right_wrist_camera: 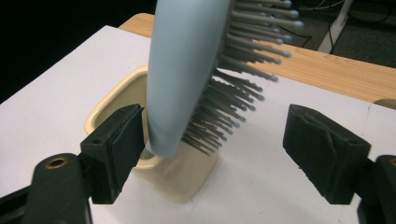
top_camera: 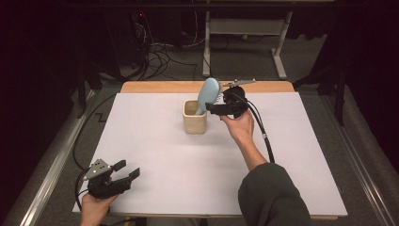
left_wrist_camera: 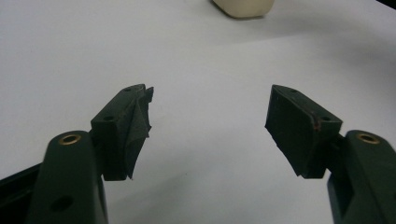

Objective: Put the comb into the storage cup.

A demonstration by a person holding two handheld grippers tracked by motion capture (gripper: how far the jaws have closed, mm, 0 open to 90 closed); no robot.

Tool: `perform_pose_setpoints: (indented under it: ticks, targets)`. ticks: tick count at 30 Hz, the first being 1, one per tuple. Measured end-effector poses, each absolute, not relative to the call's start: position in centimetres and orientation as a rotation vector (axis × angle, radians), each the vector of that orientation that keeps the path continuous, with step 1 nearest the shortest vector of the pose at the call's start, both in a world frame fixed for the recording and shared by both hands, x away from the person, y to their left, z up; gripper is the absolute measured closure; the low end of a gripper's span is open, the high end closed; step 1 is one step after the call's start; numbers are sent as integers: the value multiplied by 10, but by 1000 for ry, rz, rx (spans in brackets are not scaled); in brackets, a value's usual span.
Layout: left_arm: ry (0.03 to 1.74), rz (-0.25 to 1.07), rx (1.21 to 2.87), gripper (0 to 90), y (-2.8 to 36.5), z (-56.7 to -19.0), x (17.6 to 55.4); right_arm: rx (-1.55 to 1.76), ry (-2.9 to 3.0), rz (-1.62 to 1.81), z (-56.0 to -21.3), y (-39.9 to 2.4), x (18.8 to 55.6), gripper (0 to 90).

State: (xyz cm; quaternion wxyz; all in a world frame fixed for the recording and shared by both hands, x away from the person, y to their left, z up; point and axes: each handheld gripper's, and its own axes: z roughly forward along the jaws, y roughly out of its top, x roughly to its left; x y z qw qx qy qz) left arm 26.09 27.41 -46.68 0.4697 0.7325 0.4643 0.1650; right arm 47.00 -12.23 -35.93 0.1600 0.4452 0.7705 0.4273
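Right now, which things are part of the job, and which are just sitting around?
Part of the job:
- blue hairbrush, standing in the cream cup
- right gripper, open beside the brush

Just around:
- left gripper, open, idle
- cables on the floor
- table legs behind

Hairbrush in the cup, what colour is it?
The hairbrush is light blue with grey bristles, seen best in the right gripper view.
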Motion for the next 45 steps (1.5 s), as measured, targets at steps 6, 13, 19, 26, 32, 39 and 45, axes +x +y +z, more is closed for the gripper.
perform_pose_setpoints:
  ticks: [6,13,19,26,32,39,45]
  targets:
    - [1142,403,1790,311,275,-467,261,1265,2192,1239,-359,-131,464,211]
    - [1147,404,1782,310,275,-467,261,1244,2183,1244,-359,-140,456,209]
    - [1148,405,1782,310,275,-467,261,1235,2164,1254,-358,-148,450,209]
    - [1147,405,1778,309,275,-467,261,1230,2151,1252,-358,-157,443,209]
    - [1149,405,1776,308,275,-467,261,1235,2148,1242,-361,-166,438,208]
    - [1148,404,1774,307,276,-467,261,1235,2134,1250,-361,-174,433,208]
    - [1149,403,1771,307,275,-466,260,1227,2116,1261,-361,-181,428,208]
